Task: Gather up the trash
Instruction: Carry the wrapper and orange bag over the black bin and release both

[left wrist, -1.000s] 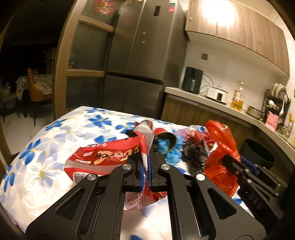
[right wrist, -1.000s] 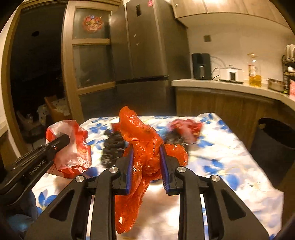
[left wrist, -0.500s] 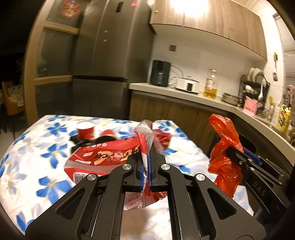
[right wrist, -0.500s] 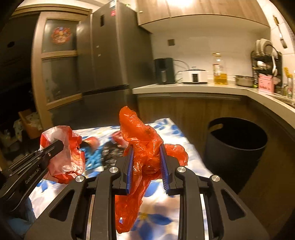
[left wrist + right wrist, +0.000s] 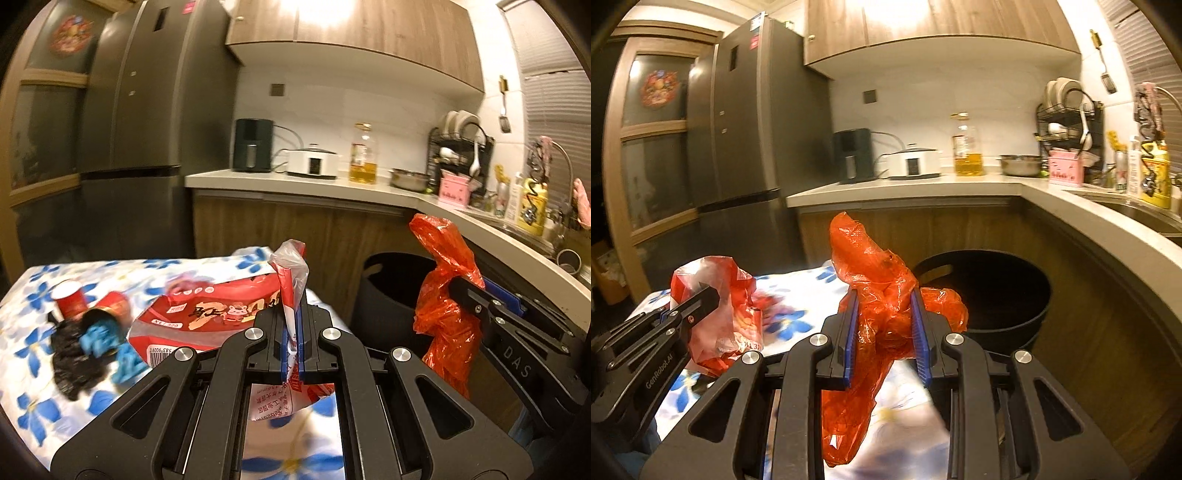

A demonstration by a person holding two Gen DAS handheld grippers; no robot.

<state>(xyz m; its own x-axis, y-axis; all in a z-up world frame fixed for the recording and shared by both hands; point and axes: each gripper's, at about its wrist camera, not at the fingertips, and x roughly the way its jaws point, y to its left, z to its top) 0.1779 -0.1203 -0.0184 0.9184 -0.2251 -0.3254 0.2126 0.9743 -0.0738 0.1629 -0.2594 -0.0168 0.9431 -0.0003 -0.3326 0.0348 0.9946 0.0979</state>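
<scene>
Now keep left gripper [image 5: 291, 347] pinched on the red-white printed snack bag [image 5: 221, 317], right gripper [image 5: 882, 332] clamped round the crumpled orange plastic bag [image 5: 882, 295]; release both w/ each fully over the round black bin [image 5: 993, 291] past the table's far edge.

The left claw [image 5: 291, 347] covers the lower middle of the red snack packet [image 5: 207, 317], whose small print is unreadable. The right claw [image 5: 884, 332] hides the pinched middle of the orange plastic bag [image 5: 875, 269]. The near part of the flowered bench [image 5: 33, 410] is blurred. The black bin [image 5: 993, 291] has its inside too dark to read.
</scene>
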